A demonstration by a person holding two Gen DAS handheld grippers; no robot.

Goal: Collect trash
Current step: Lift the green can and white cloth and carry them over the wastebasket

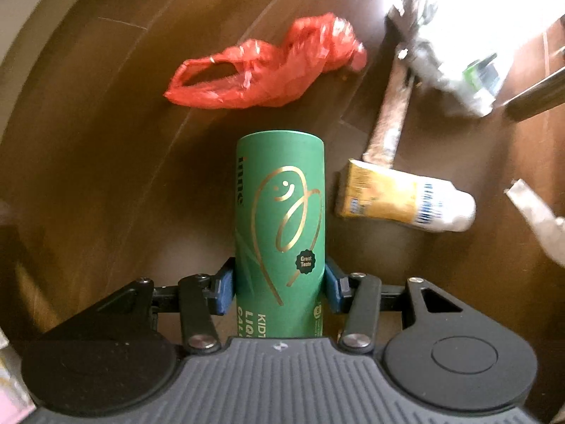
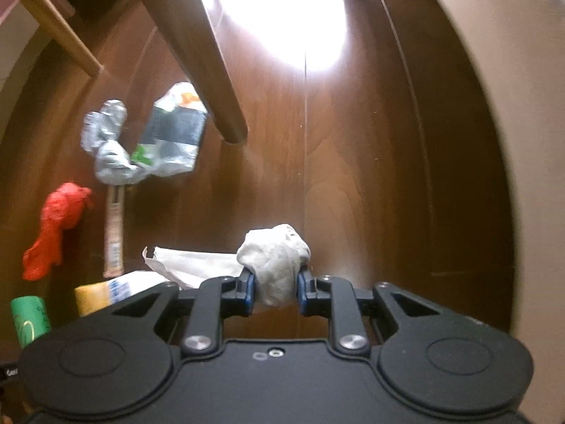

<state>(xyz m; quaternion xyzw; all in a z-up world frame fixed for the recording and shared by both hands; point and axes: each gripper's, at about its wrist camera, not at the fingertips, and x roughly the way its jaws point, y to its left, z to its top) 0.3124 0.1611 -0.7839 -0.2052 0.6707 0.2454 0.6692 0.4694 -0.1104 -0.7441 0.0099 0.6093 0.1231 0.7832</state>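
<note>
Left gripper (image 1: pixel 279 284), pointing down at the wooden floor (image 1: pixel 106 176): jaws pinched on the green tube (image 1: pixel 280 219), blue pads pressed against its two sides, tube clear of the floor. Beyond the tube, lying on the boards: a red plastic bag (image 1: pixel 268 67), a long brown wrapper (image 1: pixel 388 116), a yellow and white carton (image 1: pixel 399 198), a crumpled silver wrapper (image 1: pixel 438 67).

Right gripper (image 2: pixel 274 288): jaws clamped on a crumpled white paper wad (image 2: pixel 275 261), gripped between both pads and held above the floor. Just left of the wad, a flat white paper (image 2: pixel 190 265) on the floor. Farther off, a wooden chair leg (image 2: pixel 197 53) slanting down to the boards, with the silver wrapper beside it. Blurred in places, both views.
</note>
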